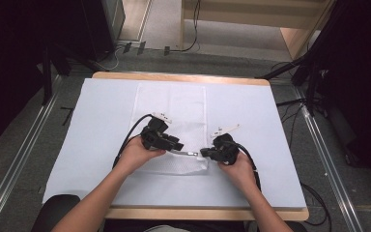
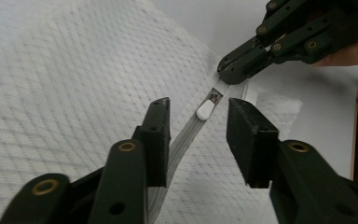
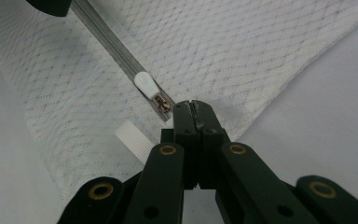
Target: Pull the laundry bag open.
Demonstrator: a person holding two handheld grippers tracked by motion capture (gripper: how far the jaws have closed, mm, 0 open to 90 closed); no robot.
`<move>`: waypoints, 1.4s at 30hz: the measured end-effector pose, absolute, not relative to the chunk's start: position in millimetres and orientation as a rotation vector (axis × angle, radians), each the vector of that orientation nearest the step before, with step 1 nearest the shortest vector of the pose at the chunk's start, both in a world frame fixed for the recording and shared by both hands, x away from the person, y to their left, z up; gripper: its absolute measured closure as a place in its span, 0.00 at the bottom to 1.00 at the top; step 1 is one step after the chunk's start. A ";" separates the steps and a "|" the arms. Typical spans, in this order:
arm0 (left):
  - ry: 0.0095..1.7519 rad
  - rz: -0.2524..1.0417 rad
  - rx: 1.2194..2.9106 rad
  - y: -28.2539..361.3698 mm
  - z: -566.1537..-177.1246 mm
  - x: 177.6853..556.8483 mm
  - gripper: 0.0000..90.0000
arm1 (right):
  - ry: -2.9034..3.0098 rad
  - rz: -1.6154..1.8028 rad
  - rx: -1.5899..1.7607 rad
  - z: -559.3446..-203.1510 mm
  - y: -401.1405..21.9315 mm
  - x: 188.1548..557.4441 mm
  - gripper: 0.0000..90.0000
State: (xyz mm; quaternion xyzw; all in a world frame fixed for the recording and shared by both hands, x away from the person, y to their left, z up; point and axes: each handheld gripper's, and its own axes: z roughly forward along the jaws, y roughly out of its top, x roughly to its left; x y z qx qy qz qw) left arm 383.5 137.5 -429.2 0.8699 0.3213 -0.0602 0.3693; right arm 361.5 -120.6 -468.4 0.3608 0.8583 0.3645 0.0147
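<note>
White mesh bag: right gripper pinches zipper, left gripper straddles pull

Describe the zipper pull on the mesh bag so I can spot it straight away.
On the pale table cover lies a white mesh laundry bag; along its near edge runs a grey zipper strip. The small white teardrop-shaped plastic zipper pull sits on that strip near the right gripper, the one smooth, solid piece against the mesh.

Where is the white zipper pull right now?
In the left gripper view, the white zipper pull lies on the zipper of the white mesh bag, between the left gripper's open jaws, just short of the right gripper.
</note>
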 end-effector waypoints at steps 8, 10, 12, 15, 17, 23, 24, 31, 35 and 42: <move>0.814 -0.186 2.251 123.2 -440.7 384.5 0.83 | 2.669 1.119 1.099 -468.0 -119.2 360.2 1.00; 0.814 -0.183 2.260 119.1 -442.8 384.2 0.85 | 2.669 1.119 1.101 -468.0 -119.2 360.2 1.00; 0.819 -0.189 2.259 116.9 -444.9 384.8 0.87 | 2.668 1.119 1.101 -468.0 -119.2 360.1 1.00; 0.824 -0.195 2.260 114.2 -447.9 386.7 0.88 | 2.664 1.115 1.087 -467.9 -118.7 359.5 1.00; 0.833 -0.195 2.255 112.0 -449.6 387.0 0.88 | 2.663 1.113 1.086 -467.8 -118.5 359.3 1.00; 0.825 -0.215 2.263 108.0 -455.1 388.7 0.88 | 2.659 1.113 1.086 -467.9 -118.3 358.2 1.00; 0.830 -0.211 2.263 107.1 -455.8 388.5 0.88 | 2.657 1.113 1.081 -468.0 -118.4 358.3 1.00; 0.807 -0.212 2.282 101.4 -461.6 386.9 0.88 | 2.657 1.118 1.075 -468.3 -118.3 358.0 1.00; 0.793 -0.208 2.282 99.9 -461.7 384.8 0.88 | 2.656 1.117 1.071 -468.3 -118.1 358.0 1.00; 0.775 -0.191 2.280 94.1 -465.5 378.5 0.93 | 2.659 1.116 1.069 -468.3 -118.1 358.0 1.00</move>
